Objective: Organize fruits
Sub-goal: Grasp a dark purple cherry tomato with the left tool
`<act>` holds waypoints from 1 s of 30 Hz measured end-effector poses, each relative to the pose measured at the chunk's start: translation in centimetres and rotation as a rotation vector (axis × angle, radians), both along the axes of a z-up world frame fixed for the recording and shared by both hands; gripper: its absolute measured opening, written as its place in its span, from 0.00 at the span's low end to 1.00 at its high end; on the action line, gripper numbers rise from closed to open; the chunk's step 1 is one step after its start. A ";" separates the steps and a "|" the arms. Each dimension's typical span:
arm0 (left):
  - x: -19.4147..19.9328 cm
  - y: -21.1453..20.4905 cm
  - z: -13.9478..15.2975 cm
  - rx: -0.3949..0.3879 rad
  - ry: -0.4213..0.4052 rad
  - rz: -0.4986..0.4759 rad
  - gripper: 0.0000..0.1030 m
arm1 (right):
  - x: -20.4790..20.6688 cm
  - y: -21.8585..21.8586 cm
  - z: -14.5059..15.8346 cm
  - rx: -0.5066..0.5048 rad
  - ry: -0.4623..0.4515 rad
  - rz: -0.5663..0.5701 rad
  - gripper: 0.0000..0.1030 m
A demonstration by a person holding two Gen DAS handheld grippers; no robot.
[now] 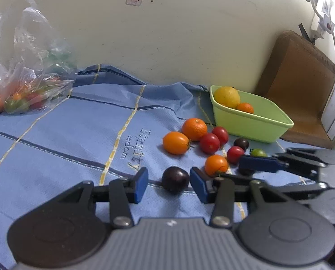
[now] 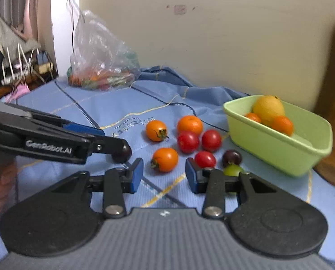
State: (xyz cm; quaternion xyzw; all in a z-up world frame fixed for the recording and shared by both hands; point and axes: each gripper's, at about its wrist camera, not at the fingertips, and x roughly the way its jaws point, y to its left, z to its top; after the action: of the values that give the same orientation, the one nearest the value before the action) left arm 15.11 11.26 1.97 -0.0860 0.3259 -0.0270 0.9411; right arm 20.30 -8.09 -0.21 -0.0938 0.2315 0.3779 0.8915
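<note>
Blue cloth [image 1: 55, 135] under my fruit: my left gripper [image 1: 169, 185] gapes around a dark tomato [image 1: 175, 180]; my right gripper [image 2: 164, 175] gapes, holding nothing.

My left gripper [image 1: 168, 185] is wide open w/ a dark tomato [image 1: 175, 179] in the gap. Bare blue cloth [image 1: 55, 139] fills the left & middle of that view, lots of room. At right, a bunch of tomatoes [image 1: 209, 142], my right gripper [image 1: 255, 165] & the green tub [image 1: 253, 121] block the way.
</note>
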 end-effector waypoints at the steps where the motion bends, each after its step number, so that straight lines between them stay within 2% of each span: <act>1: 0.1 0.0 -0.1 0.005 0.002 0.000 0.40 | 0.3 0.4 -0.2 -0.016 -0.001 0.005 0.43; 4: 0.4 0.0 -0.7 -0.007 0.005 -0.017 0.42 | 0.9 0.9 -0.7 -0.043 0.003 0.008 0.43; 6: 0.5 0.0 -0.8 -0.022 -0.002 -0.018 0.38 | 1.4 1.2 -0.9 -0.053 0.029 0.014 0.42; 8: 0.6 -0.1 -0.8 -0.034 -0.005 -0.035 0.28 | 1.4 1.3 -0.9 -0.059 0.023 0.019 0.38; 10: 0.3 -0.3 -0.8 -0.031 -0.014 -0.044 0.27 | 1.1 1.4 -0.8 -0.066 0.015 0.031 0.32; 13: -0.1 -0.5 -0.8 -0.028 -0.017 -0.043 0.26 | 0.3 1.4 -0.8 -0.081 -0.015 0.013 0.32; 15: -0.5 -0.3 -0.7 -0.069 -0.007 -0.052 0.26 | -0.3 0.8 -0.7 -0.063 -0.004 0.002 0.32; 17: -1.3 -0.3 -0.6 -0.115 0.000 -0.070 0.26 | -1.3 0.1 -0.6 -0.055 -0.003 -0.003 0.32; 30: -6.8 -5.6 0.2 -0.140 0.008 -0.253 0.26 | -9.5 -6.8 -1.2 -0.024 -0.027 -0.106 0.32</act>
State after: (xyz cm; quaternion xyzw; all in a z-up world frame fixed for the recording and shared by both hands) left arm 8.35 5.64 2.12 -0.1096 0.3352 -0.1678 0.9206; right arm 10.82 -14.94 -1.39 -0.0972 0.2285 0.3262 0.9121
